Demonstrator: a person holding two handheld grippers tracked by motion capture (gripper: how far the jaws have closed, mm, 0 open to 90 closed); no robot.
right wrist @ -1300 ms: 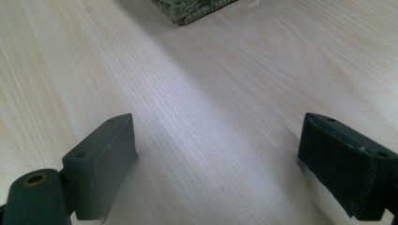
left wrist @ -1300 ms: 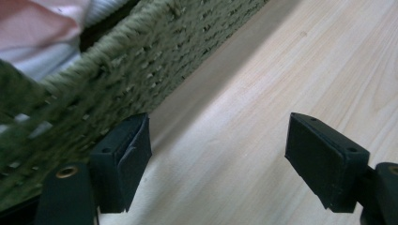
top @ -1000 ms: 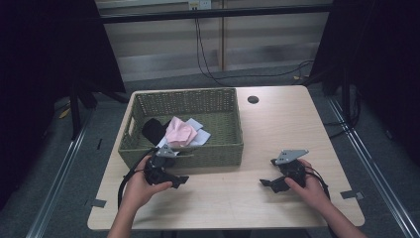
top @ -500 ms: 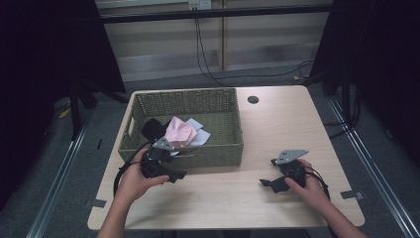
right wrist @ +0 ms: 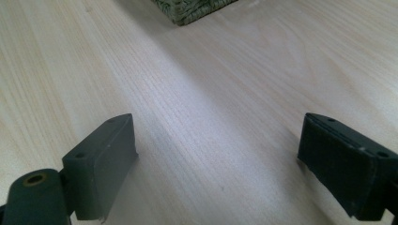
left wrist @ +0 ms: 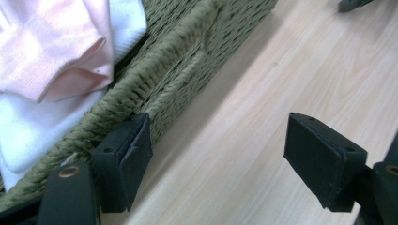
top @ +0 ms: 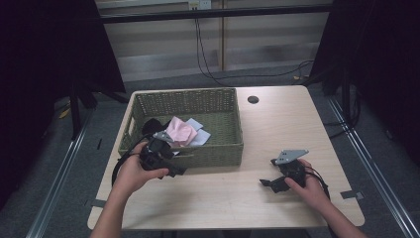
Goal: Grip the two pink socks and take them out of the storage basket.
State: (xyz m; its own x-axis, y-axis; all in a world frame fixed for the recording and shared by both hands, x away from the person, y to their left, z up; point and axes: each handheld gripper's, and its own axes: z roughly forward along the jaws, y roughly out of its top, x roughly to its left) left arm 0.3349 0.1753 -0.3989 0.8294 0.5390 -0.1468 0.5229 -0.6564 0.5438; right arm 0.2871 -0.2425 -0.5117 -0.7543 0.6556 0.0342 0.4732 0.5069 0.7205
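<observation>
A woven green basket [top: 218,148] sits on the left half of a pale wooden desk [top: 277,124]. Inside it lie a pink cloth [top: 181,131], a white cloth [top: 202,138] and something black [top: 151,126]. The left gripper [top: 171,166] hovers at the basket's near wall, towards its left end, its jaws wide apart with nothing between them; in the left gripper view one jaw sits right against the braided rim [left wrist: 155,79]. The right gripper [top: 275,182] rests on the bare desk, well apart from the basket, jaws also spread and empty.
</observation>
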